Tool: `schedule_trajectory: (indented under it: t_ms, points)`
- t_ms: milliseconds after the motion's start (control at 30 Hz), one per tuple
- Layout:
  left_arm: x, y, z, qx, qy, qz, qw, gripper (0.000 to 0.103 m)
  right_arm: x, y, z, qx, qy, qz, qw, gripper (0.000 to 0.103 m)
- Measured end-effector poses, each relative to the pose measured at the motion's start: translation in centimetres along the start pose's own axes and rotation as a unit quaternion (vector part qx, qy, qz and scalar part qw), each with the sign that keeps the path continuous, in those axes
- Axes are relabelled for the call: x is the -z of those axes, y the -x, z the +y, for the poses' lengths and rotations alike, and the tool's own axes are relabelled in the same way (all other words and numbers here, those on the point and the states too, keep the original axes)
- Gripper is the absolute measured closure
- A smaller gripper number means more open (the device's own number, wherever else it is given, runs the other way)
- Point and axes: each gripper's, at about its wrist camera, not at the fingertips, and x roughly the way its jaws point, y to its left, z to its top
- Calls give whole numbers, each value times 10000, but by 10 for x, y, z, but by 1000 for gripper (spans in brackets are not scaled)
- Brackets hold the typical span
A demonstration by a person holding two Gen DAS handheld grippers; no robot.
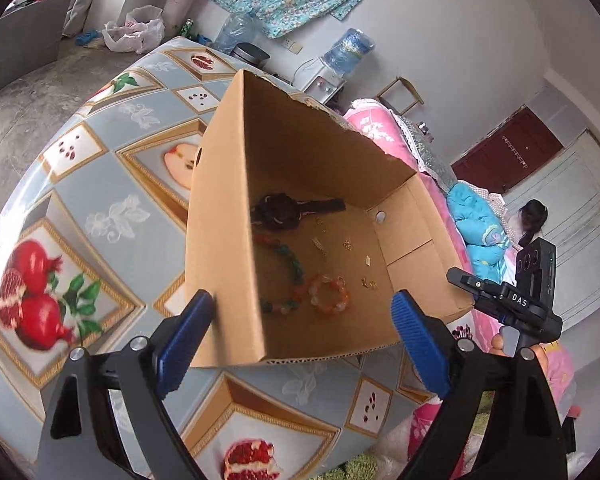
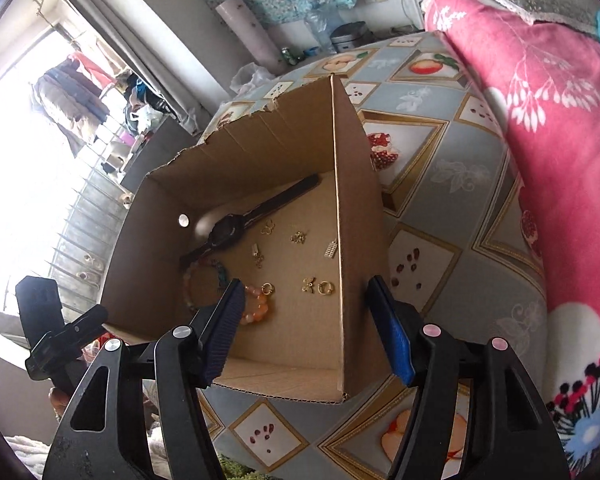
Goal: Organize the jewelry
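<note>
An open cardboard box [image 1: 228, 208] [image 2: 356, 168] stands on the round table. Inside lie a black watch [image 1: 284, 210] [image 2: 236, 228], a multicoloured bead necklace [image 1: 288, 264], an orange bead bracelet [image 1: 329, 295] [image 2: 256, 308] and several small gold earrings [image 1: 367, 282] [image 2: 318, 286]. My left gripper [image 1: 304, 320] is open and empty, above the box's near rim. My right gripper [image 2: 306, 312] is open and empty, its fingers either side of the box's right wall. The right gripper also shows in the left wrist view [image 1: 508, 300].
The table has a fruit-print cloth [image 1: 80, 216] [image 2: 440, 216]. A pink blanket [image 2: 548, 120] lies on a bed to the right. A water dispenser [image 1: 340, 60] and a wooden chair [image 1: 400, 92] stand by the far wall.
</note>
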Motion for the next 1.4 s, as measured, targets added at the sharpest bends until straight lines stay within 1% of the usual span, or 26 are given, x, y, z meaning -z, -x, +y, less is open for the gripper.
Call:
schedule_trajectory:
  t_ms: [100, 233, 267, 300, 333, 367, 400, 433, 467, 533, 567, 600, 700, 800, 900, 933, 967, 1000, 1067, 1133, 1233, 1300, 1400]
  points:
    - [14, 6, -5, -31, -102, -85, 9999, 15, 10, 4, 2, 140, 98, -58, 9998, 42]
    - [24, 11, -11, -151, -321, -161, 9992, 15, 18, 8, 4, 206, 129, -162, 9996, 42]
    - [26, 12, -13, -193, -375, -182, 9989, 15, 19, 9, 3, 205, 113, -217, 9995, 42]
    - [27, 16, -17, -342, -445, -252, 9981, 14, 22, 13, 2, 228, 74, -307, 9992, 42]
    - [30, 22, -22, -655, -593, -448, 9951, 14, 23, 18, 3, 321, 50, -424, 9986, 42]
    - [33, 30, -28, -978, -774, -679, 9899, 13, 27, 26, 4, 517, 57, -614, 9968, 42]
    - [36, 38, -34, -1286, -950, -910, 9829, 12, 28, 30, 5, 631, 83, -733, 9953, 41]
    - [39, 45, -39, -1512, -1078, -1092, 9765, 10, 33, 42, 10, 793, 151, -946, 9922, 40]
    - [43, 53, -45, -1701, -1197, -1275, 9698, 6, 38, 49, 14, 879, 198, -1070, 9902, 36]
    - [52, 66, -55, -1917, -1397, -1531, 9593, 5, 53, 72, 30, 1060, 432, -1457, 9827, 29]
    - [56, 71, -60, -2019, -1492, -1609, 9545, 5, 59, 79, 36, 1107, 524, -1577, 9799, 23]
    - [60, 74, -65, -2082, -1555, -1637, 9517, 5, 68, 88, 44, 1175, 657, -1724, 9758, 17]
    - [71, 77, -75, -2276, -1610, -1588, 9471, 5, 89, 97, 62, 1242, 878, -1913, 9697, 9]
    - [82, 73, -83, -2717, -1577, -1554, 9366, 5, 108, 91, 76, 1270, 1028, -1879, 9685, 8]
    - [91, 67, -92, -2962, -1682, -1552, 9273, 5, 120, 75, 86, 1465, 1236, -1737, 9659, 8]
    - [92, 64, -94, -3065, -1706, -1490, 9245, 5, 123, 70, 89, 1515, 1308, -1685, 9652, 8]
    - [92, 59, -94, -3122, -1698, -1371, 9246, 5, 124, 64, 92, 1561, 1354, -1624, 9648, 8]
    - [92, 53, -94, -3117, -1676, -1232, 9271, 5, 124, 55, 94, 1645, 1404, -1526, 9643, 8]
    - [92, 39, -92, -3001, -1554, -834, 9375, 5, 127, 47, 98, 1779, 1514, -1454, 9614, 8]
    - [91, 26, -88, -2928, -1377, -475, 9450, 5, 128, 39, 99, 1762, 1554, -1356, 9625, 8]
    - [93, 17, -82, -2941, -1064, -334, 9492, 5, 126, 30, 90, 1691, 1230, -1117, 9715, 8]
    - [92, 16, -80, -2901, -941, -281, 9519, 5, 124, 21, 83, 1692, 986, -873, 9767, 8]
    - [92, 15, -78, -2975, -865, -234, 9505, 5, 125, 14, 77, 1679, 845, -693, 9797, 8]
